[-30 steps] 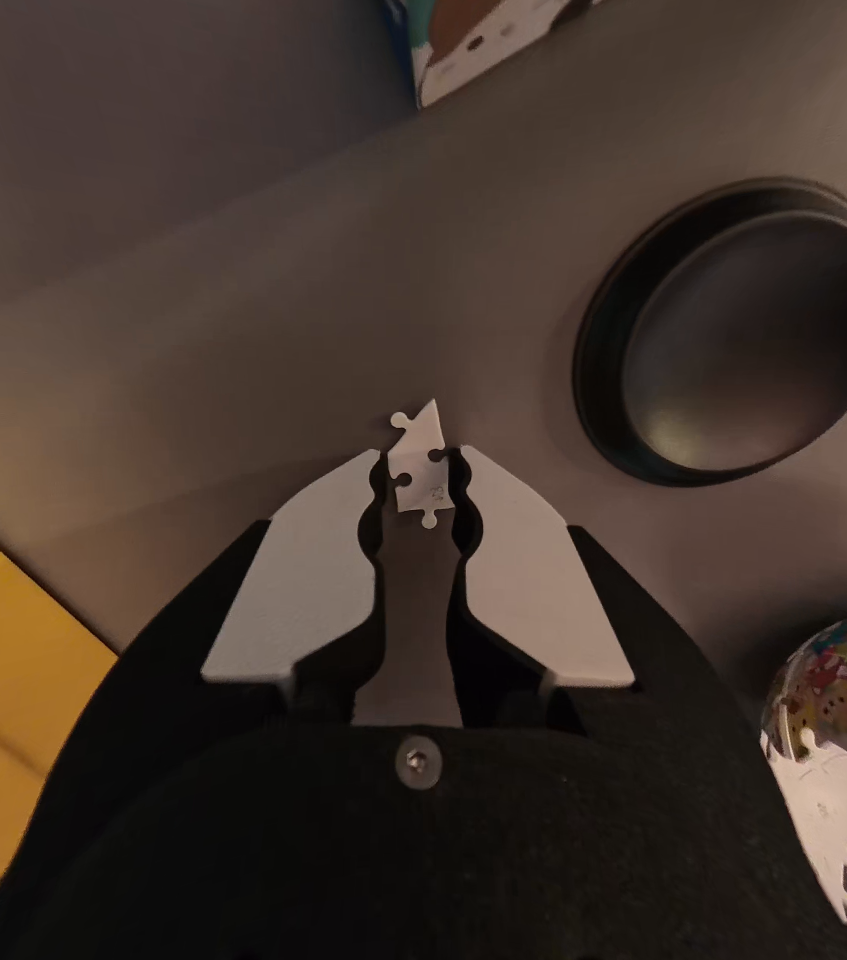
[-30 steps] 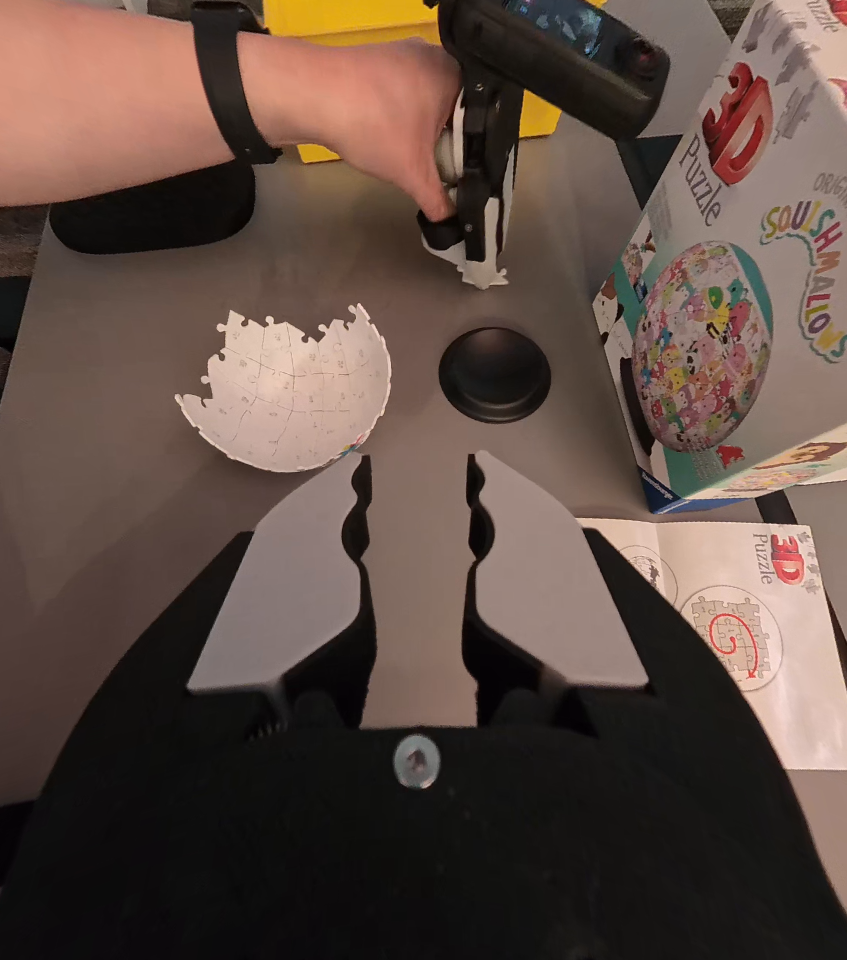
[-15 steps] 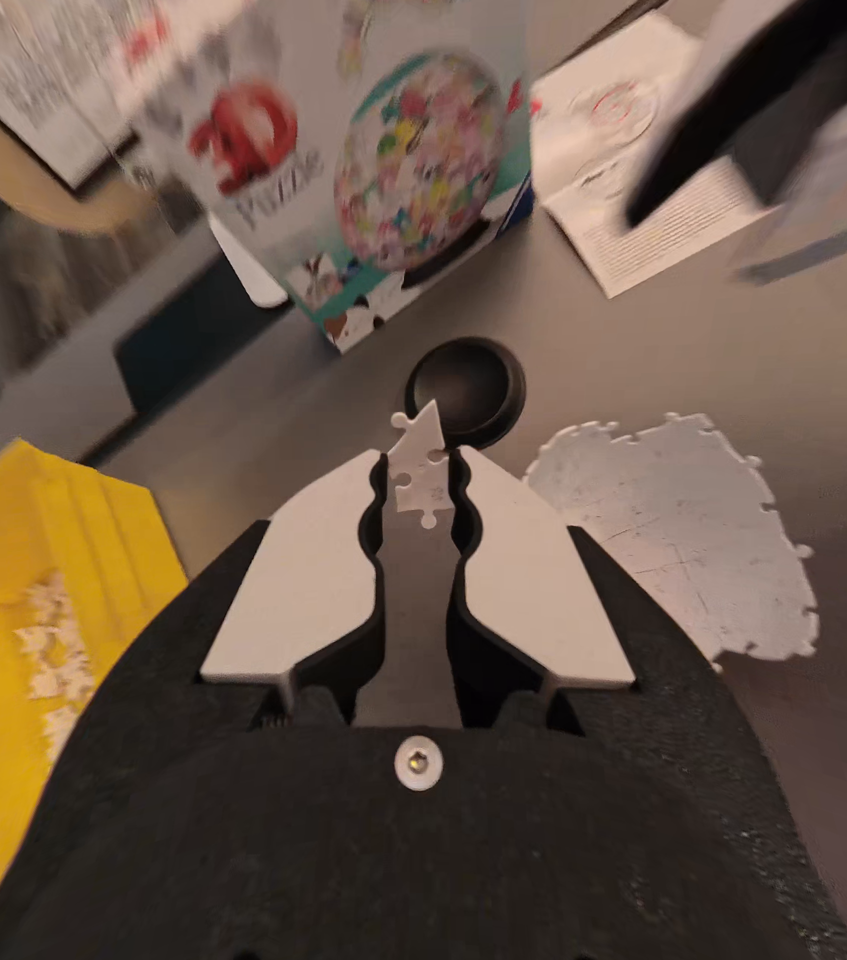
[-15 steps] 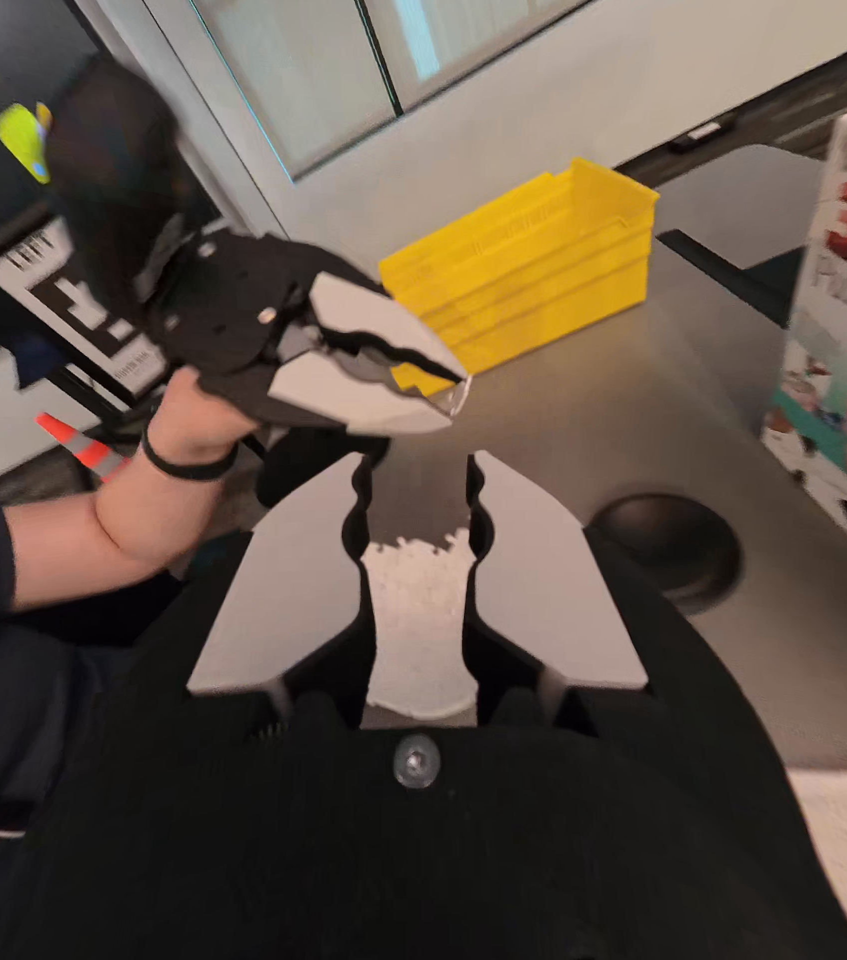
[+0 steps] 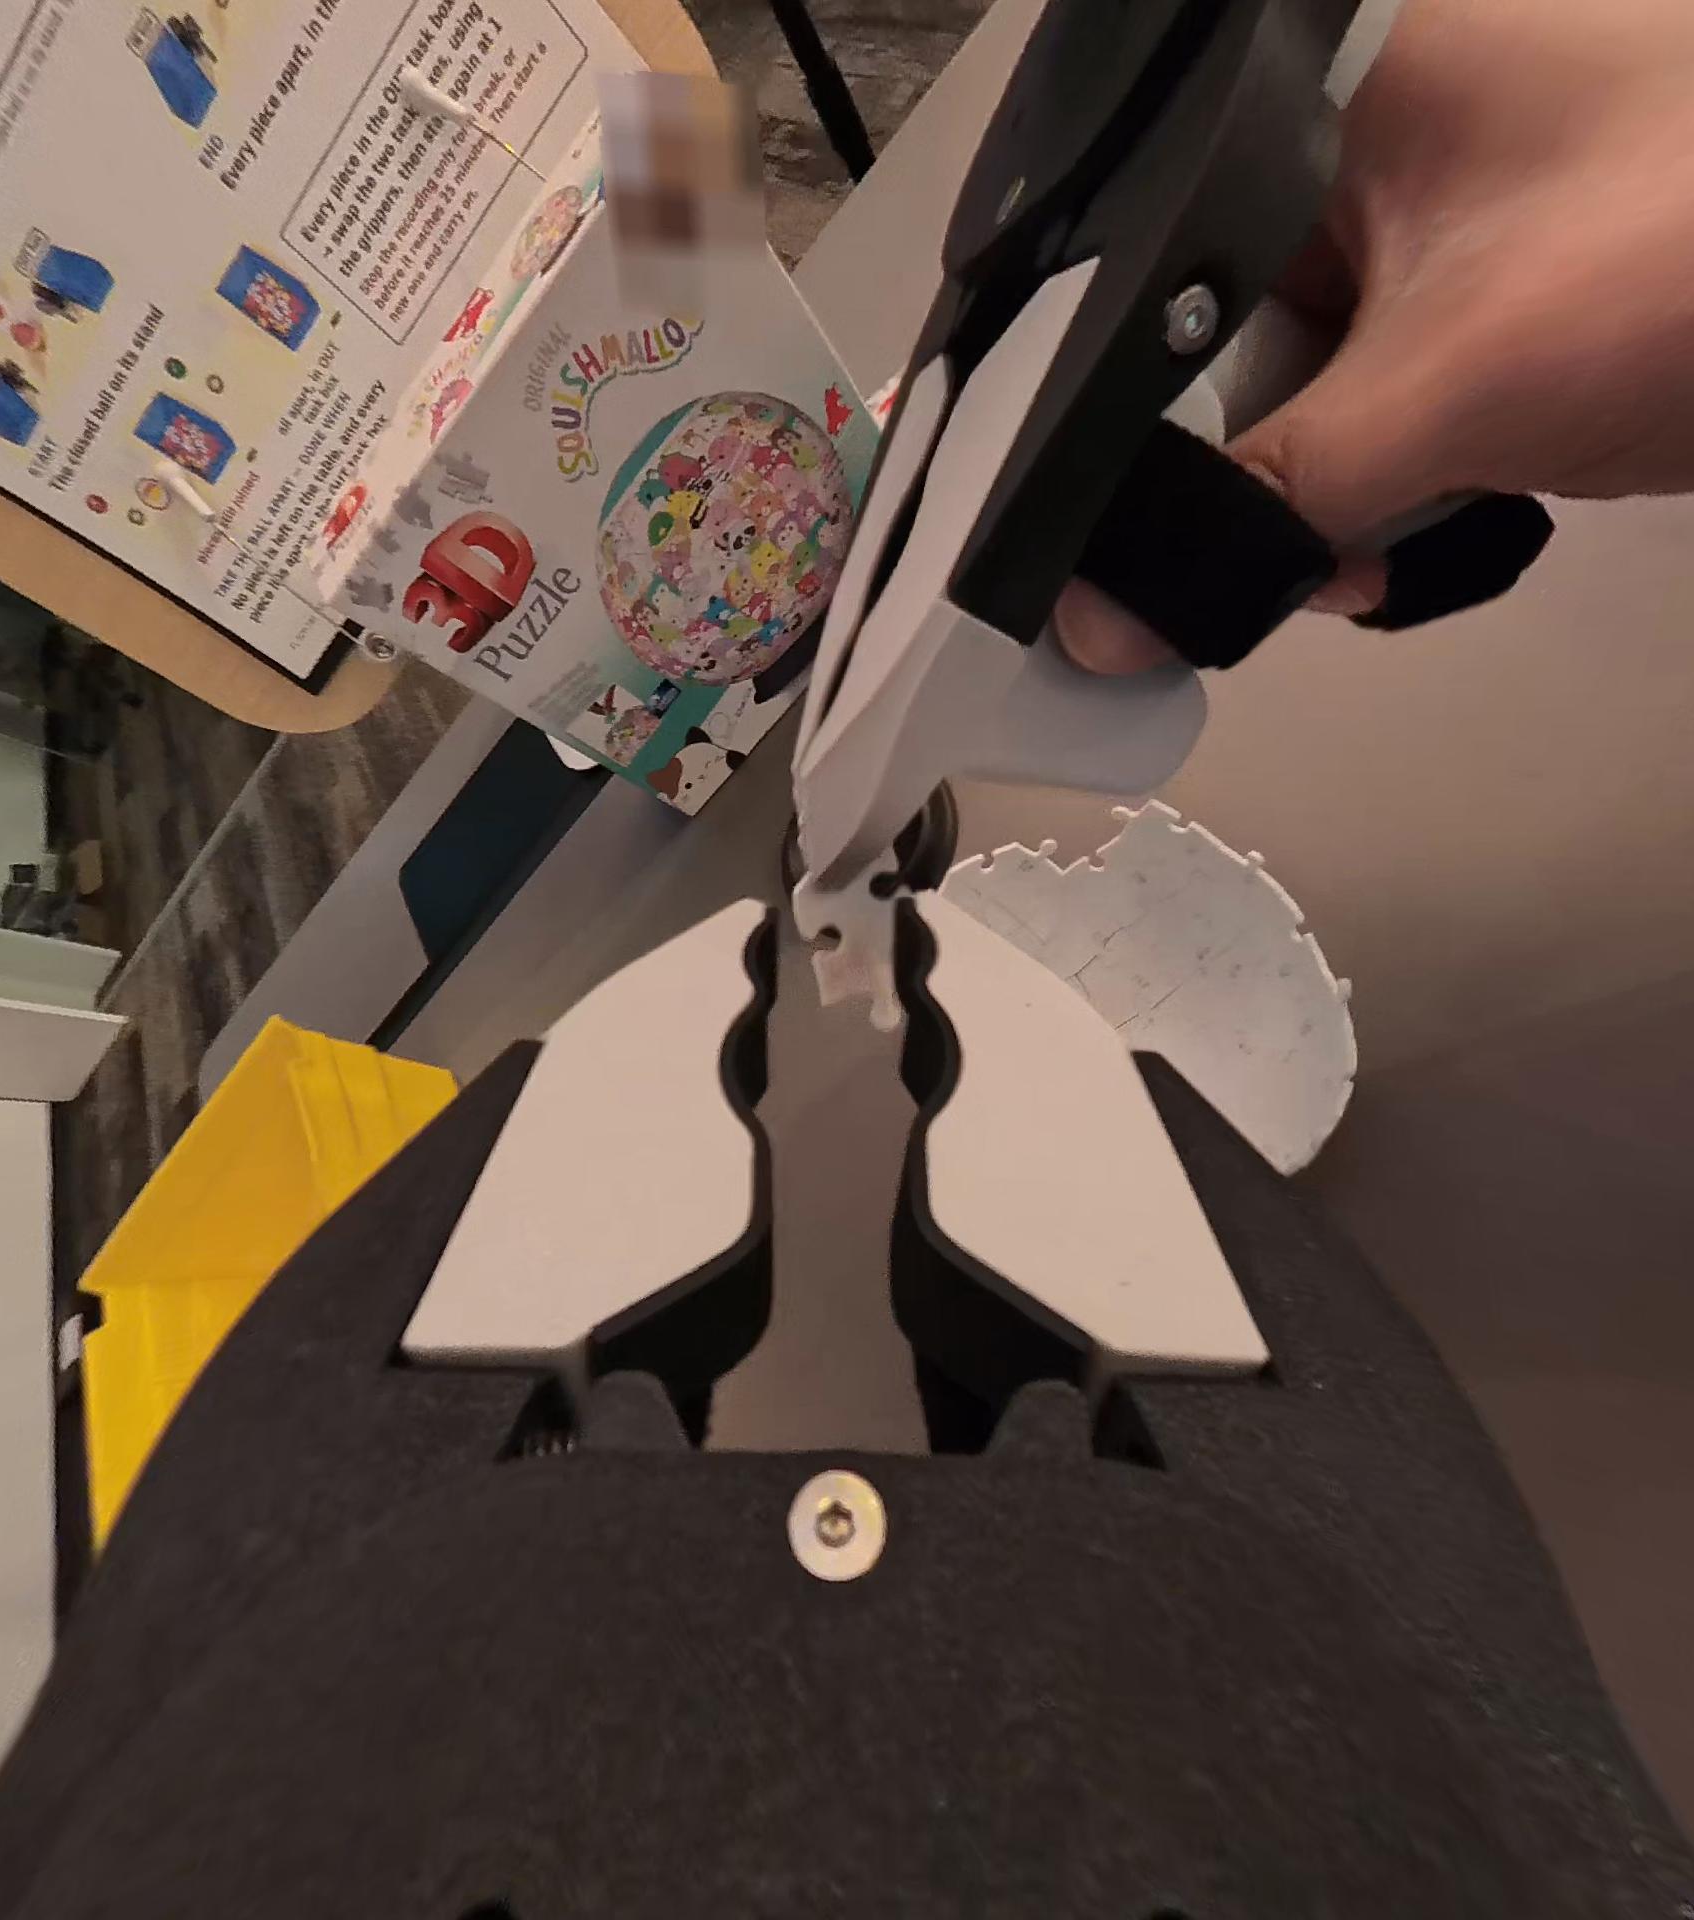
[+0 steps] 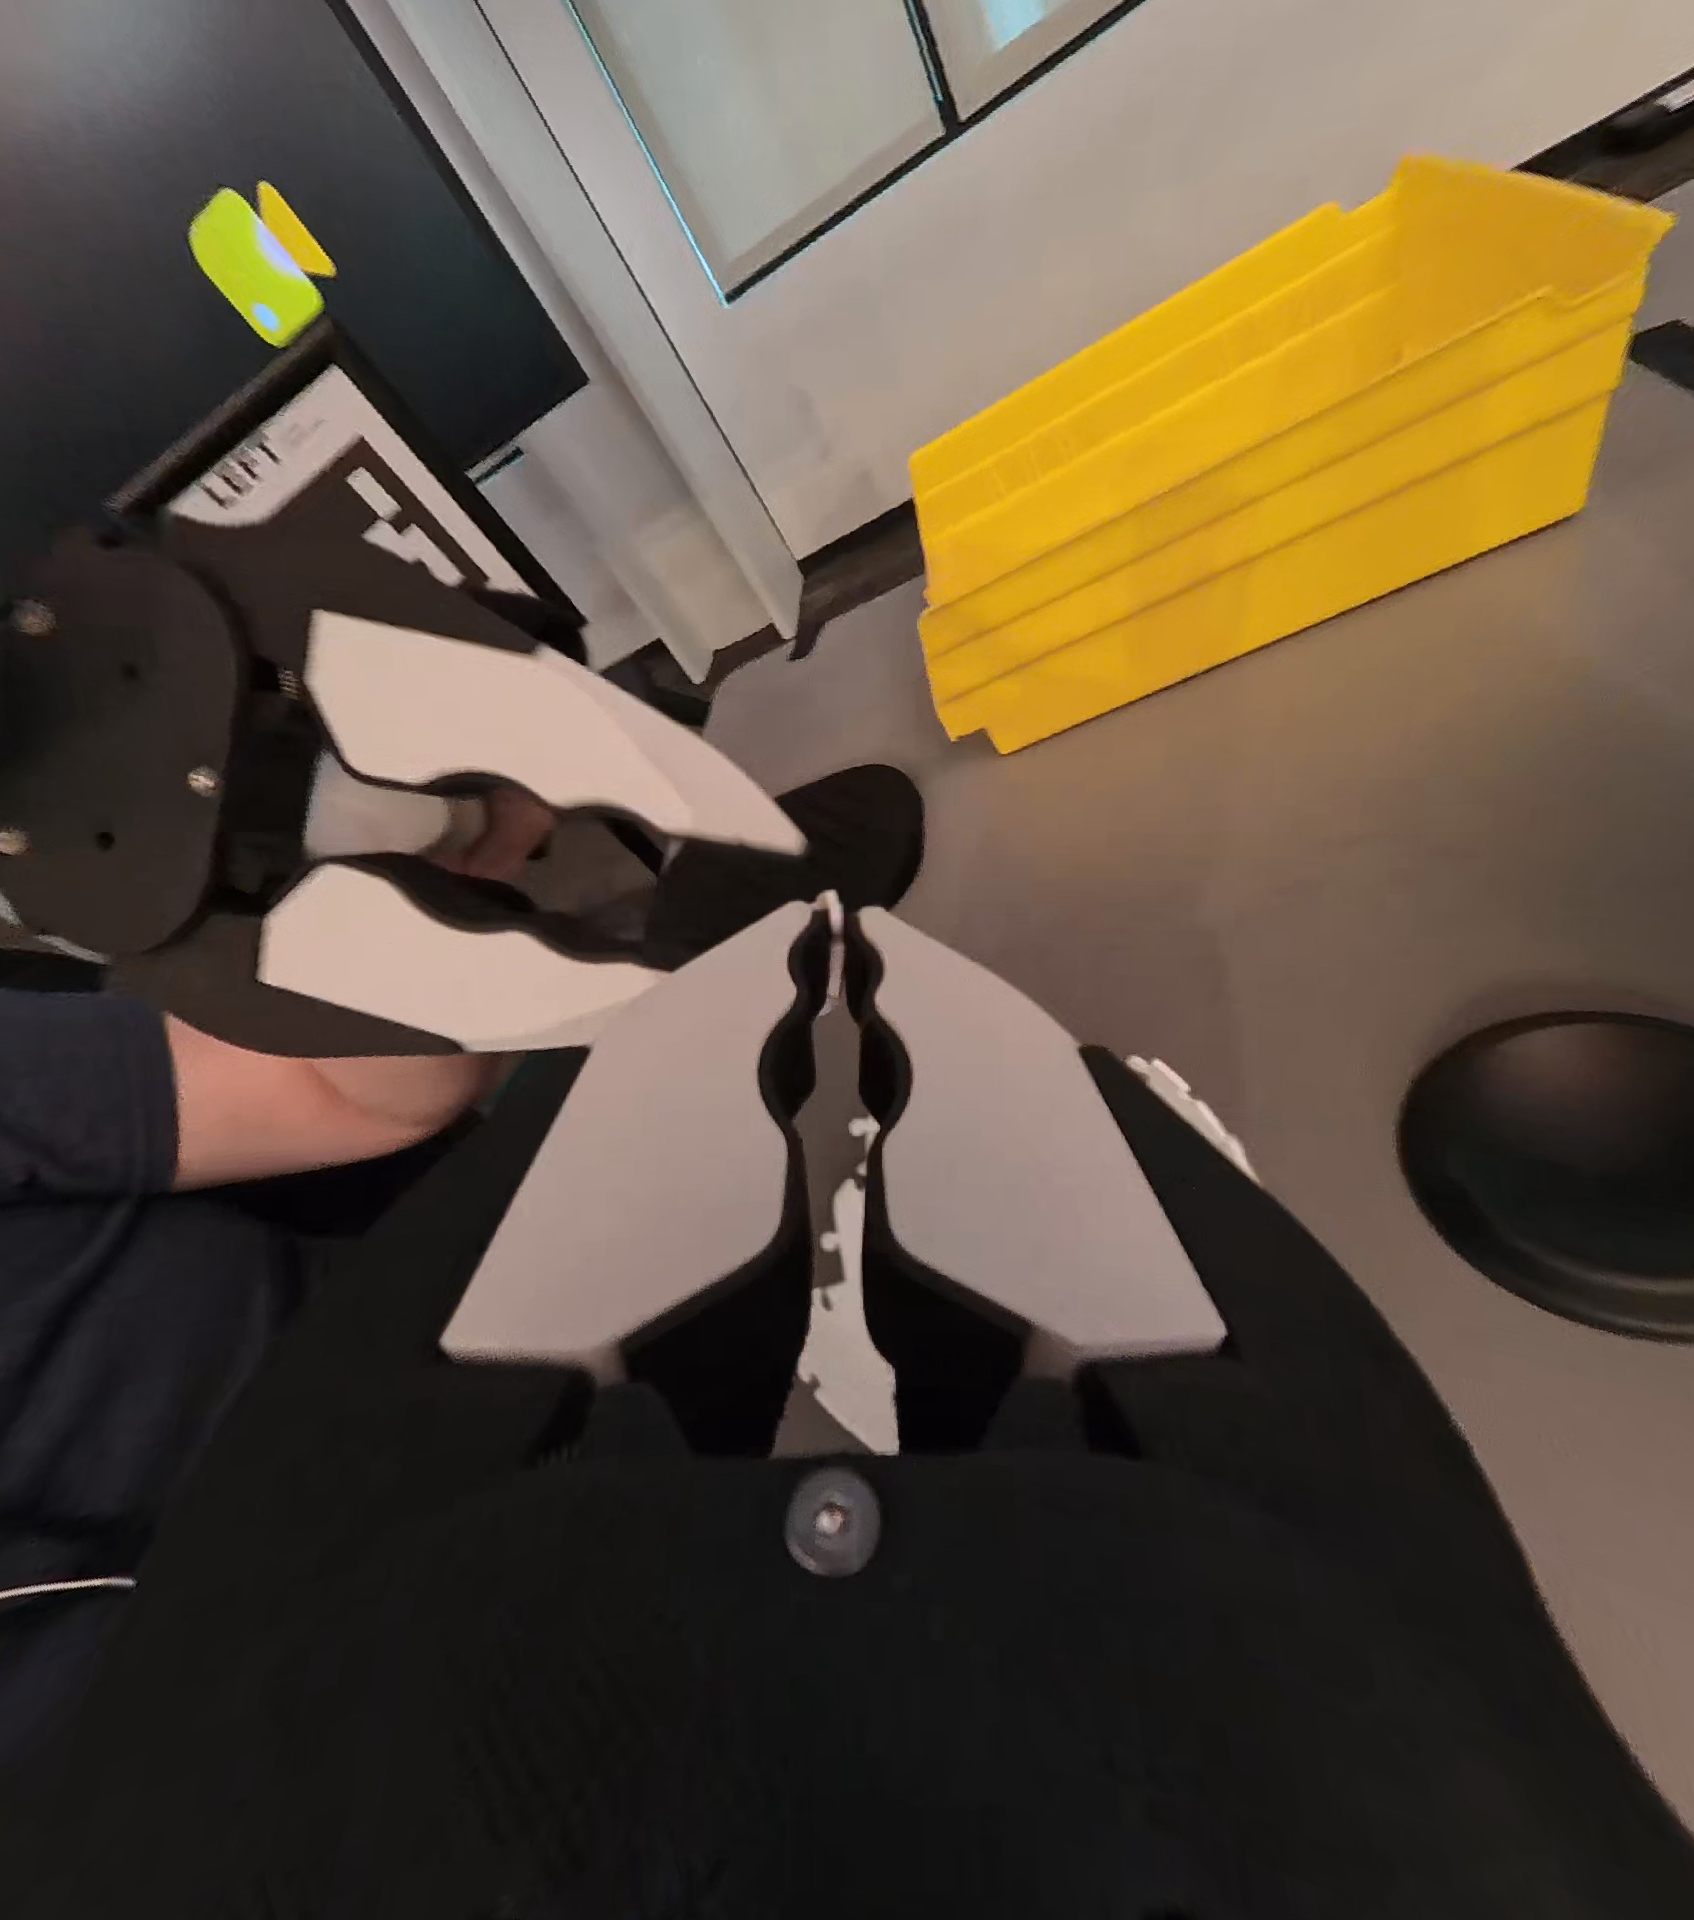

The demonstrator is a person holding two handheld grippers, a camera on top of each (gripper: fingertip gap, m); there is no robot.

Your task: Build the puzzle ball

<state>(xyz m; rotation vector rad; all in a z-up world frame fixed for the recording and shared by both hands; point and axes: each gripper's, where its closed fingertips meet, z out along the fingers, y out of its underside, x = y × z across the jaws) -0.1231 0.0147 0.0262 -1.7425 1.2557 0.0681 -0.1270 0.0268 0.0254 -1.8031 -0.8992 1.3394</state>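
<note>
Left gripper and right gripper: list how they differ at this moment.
1. The left gripper stands open, fingers apart; the right gripper is shut.
2. The right gripper pinches the white puzzle piece by its upper end; the left gripper's fingers only flank the piece's lower part, with a gap showing on one side.
3. In the left wrist view the right gripper slants down from above, crossing the left gripper's line.

Shared: white fingers, black bodies, tips meeting at one piece.

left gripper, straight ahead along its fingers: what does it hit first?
Likely the right gripper, whose tips are shut on the puzzle piece sitting at the left gripper fingertips. Beyond that lies the black stand; depth is unclear.
</note>
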